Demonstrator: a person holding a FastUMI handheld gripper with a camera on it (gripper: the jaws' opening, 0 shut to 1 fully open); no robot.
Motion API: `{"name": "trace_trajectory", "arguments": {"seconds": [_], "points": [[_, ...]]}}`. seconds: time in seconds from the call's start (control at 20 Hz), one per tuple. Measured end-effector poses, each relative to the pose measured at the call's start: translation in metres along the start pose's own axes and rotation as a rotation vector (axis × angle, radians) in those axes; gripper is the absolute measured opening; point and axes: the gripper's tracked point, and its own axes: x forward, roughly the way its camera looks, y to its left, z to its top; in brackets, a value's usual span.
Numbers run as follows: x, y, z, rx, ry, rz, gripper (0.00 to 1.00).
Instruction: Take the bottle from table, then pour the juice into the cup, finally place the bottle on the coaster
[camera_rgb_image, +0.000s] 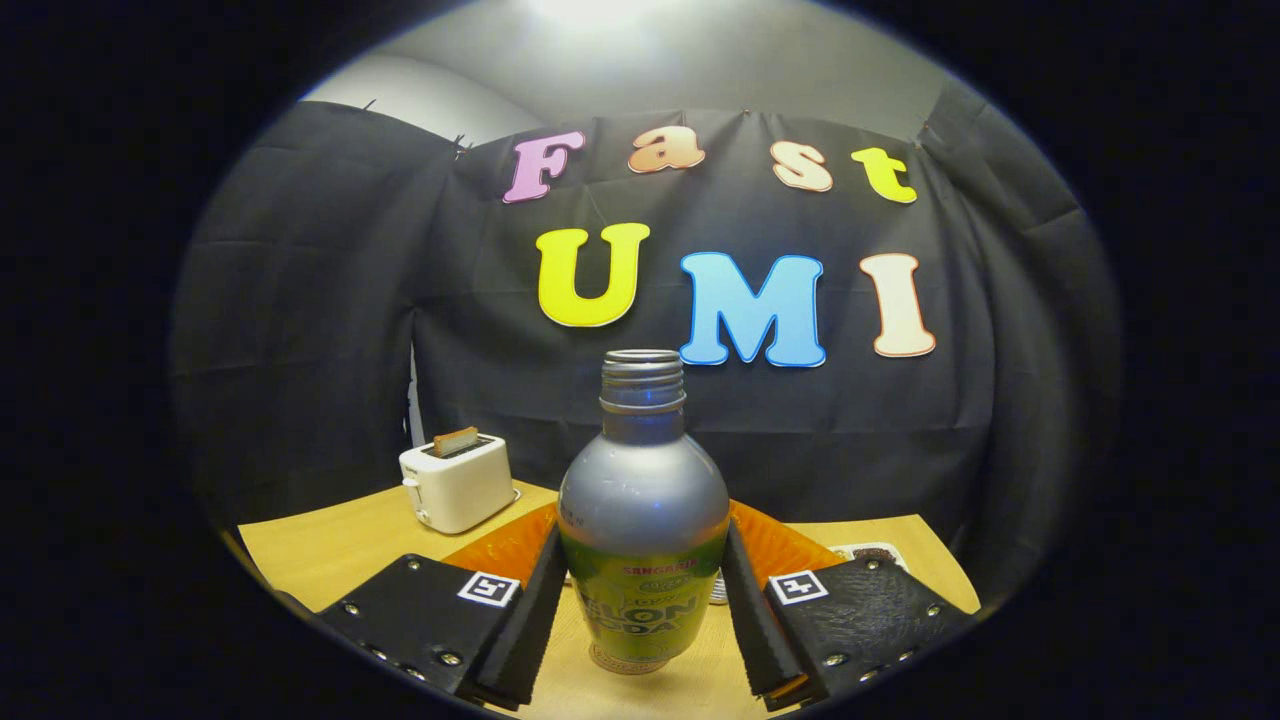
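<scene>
Fingers (545, 600) of the gripper (640, 610) clamp the upright bottle (642, 520).

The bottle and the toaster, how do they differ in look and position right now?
The bottle is tall, silver on top with a green label and an open threaded neck; the toaster is squat, boxy and white. The bottle sits between the fingers of the gripper, which press its sides, apparently lifted off the table; the toaster stands free on the table, farther back. The toaster holds a slice of toast. Both are upright.
</scene>
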Motion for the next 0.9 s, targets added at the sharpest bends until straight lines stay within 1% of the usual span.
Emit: {"name": "trace_trajectory", "arguments": {"seconds": [0.15, 0.5, 0.9], "points": [[0.001, -0.004, 0.002, -0.011, -0.003, -0.009, 0.76], [0.008, -0.001, -0.009, 0.011, 0.024, 0.007, 0.76], [0.024, 0.006, -0.027, 0.073, 0.026, 0.019, 0.76]]}}
